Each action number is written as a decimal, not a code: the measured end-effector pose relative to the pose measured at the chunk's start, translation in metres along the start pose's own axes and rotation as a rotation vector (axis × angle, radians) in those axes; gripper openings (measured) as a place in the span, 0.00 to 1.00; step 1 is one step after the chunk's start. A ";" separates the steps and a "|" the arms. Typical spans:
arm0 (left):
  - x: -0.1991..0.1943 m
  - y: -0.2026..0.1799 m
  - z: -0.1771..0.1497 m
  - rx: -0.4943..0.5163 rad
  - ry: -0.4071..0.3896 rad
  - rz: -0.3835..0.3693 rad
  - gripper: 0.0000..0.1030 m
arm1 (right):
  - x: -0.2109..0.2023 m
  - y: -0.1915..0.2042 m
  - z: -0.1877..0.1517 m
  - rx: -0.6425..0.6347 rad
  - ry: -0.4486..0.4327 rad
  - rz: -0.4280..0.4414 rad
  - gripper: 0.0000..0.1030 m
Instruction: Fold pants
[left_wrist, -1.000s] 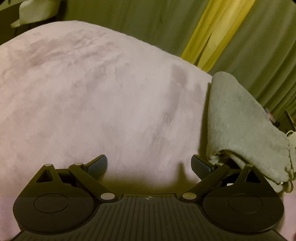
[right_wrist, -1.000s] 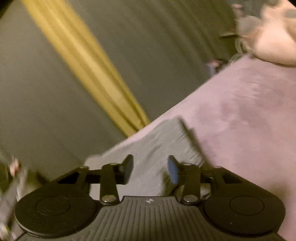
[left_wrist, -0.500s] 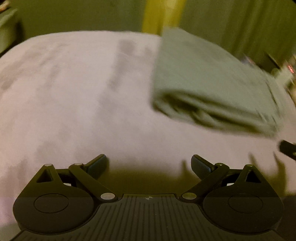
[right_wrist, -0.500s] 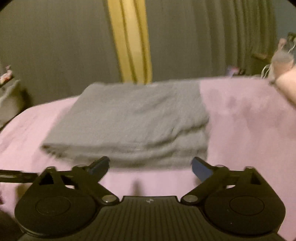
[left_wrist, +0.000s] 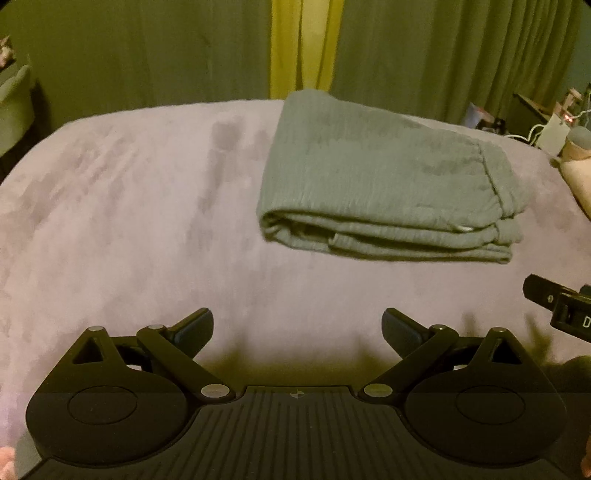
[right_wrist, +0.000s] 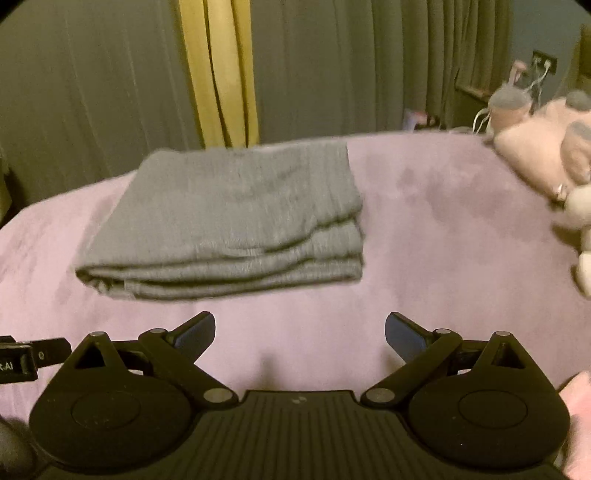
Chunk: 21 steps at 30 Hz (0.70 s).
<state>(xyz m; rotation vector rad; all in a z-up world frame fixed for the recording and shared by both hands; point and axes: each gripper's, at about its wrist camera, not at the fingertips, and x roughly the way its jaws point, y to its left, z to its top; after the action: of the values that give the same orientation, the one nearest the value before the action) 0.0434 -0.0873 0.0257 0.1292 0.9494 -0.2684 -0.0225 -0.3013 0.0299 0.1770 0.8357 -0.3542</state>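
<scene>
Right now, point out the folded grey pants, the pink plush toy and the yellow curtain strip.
Folded grey pants (left_wrist: 376, 177), left wrist view, top layer's middle.
Pink plush toy (right_wrist: 535, 155), right wrist view, its pink body.
Yellow curtain strip (left_wrist: 303, 48), left wrist view, mid-strip.

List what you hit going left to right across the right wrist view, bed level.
Tip of the left gripper at the frame edge → folded grey pants → bare stretch of pink blanket → pink plush toy at the right edge.
</scene>
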 end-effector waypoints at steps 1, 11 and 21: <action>-0.003 -0.002 0.003 0.008 -0.004 0.005 0.98 | -0.002 0.004 0.005 -0.021 0.003 -0.003 0.96; -0.020 -0.015 0.019 0.036 -0.038 0.023 0.98 | -0.003 0.040 0.027 -0.235 0.086 -0.080 0.96; -0.006 -0.022 0.041 0.064 -0.002 0.080 0.98 | 0.014 0.033 0.041 -0.150 0.167 -0.035 0.96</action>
<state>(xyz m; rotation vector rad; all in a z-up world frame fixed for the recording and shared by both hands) 0.0659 -0.1167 0.0543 0.2246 0.9317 -0.2251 0.0269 -0.2857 0.0471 0.0524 1.0271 -0.3109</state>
